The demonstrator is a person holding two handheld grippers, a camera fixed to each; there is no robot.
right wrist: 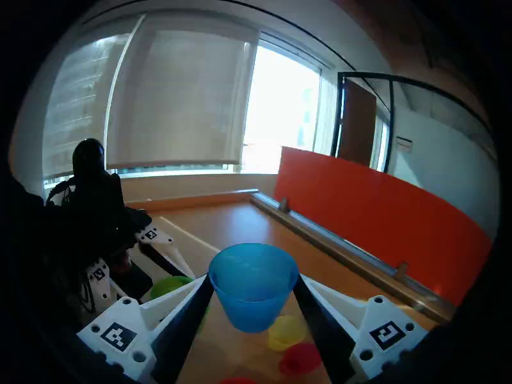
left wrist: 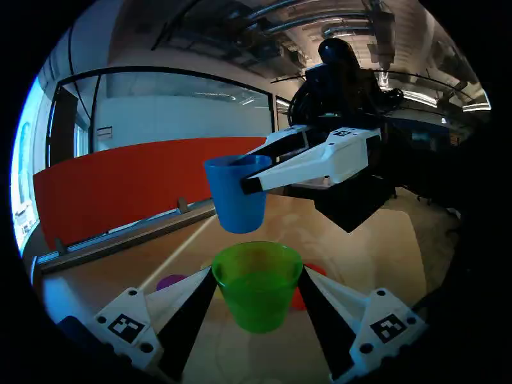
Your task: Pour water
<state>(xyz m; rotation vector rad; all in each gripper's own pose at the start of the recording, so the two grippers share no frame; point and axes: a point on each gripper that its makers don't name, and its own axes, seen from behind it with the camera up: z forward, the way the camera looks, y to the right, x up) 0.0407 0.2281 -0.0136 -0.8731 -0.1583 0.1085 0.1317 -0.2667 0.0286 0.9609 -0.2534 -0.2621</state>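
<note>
- The green cup [left wrist: 257,294] is held between the fingers of the left gripper [left wrist: 256,276]. The jaws are set narrow, and both fingers press on the cup's sides just below the rim.
- The blue cup [left wrist: 235,192] is held in the same way by the right gripper [left wrist: 251,171]. In the right gripper view its two fingers are seen closed against the cup's sides.
- Both cups are held up off the wooden table [left wrist: 358,243]. In the left gripper view the blue cup is seen above the green one and a little beyond it, and the two are apart.
- The blue cup is close to upright, with its mouth facing up. No stream of water can be seen. Whether either cup holds water cannot be told from these views.
- The step in hand is judged to be the lining-up before the pour: the cups have been brought near each other, but the tipping is not yet begun.
- For the next move, the blue cup's rim would need to be brought over the green cup's mouth and then tilted slowly. The green cup should be held level and steady beneath it.
- If the tilt is begun while the blue cup is beyond the green rim, water may be spilled on the table. A yellow piece [right wrist: 286,333] and a red piece [right wrist: 301,358] lie there below.
</note>
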